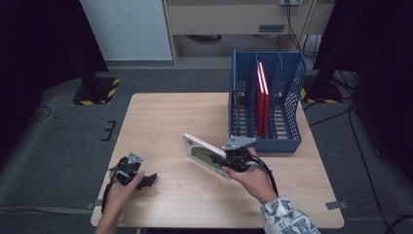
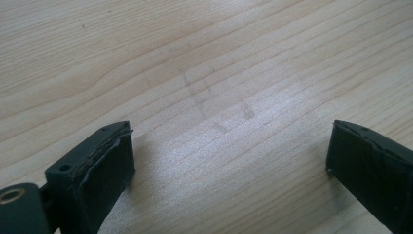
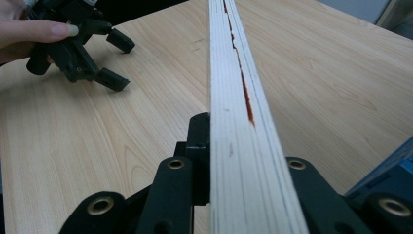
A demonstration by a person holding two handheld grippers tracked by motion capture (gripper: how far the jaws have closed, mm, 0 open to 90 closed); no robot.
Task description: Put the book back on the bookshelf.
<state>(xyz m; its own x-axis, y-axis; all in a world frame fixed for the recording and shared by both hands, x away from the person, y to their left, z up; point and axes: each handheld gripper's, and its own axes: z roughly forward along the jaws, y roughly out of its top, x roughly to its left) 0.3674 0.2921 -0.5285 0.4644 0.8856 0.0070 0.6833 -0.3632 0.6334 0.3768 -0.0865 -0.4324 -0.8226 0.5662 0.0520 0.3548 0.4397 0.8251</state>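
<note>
A thin book (image 1: 204,153) with a white cover and a green and red picture hangs tilted above the table's middle. My right gripper (image 1: 234,159) is shut on the book's right end. In the right gripper view the book's pale page edge (image 3: 234,63) runs away from me between the black jaws of my right gripper (image 3: 234,141). My left gripper (image 1: 150,179) rests low at the table's front left, jaws wide open and pointing right. Only bare wood lies between its jaws in the left gripper view (image 2: 229,146). It also appears far off (image 3: 117,61), held by a hand.
A blue mesh file rack (image 1: 287,87) stands at the table's back right with red books (image 1: 263,97) upright in a middle slot; its corner (image 3: 394,165) is close to my right gripper. The wooden table (image 1: 170,117) is edged by dark floor.
</note>
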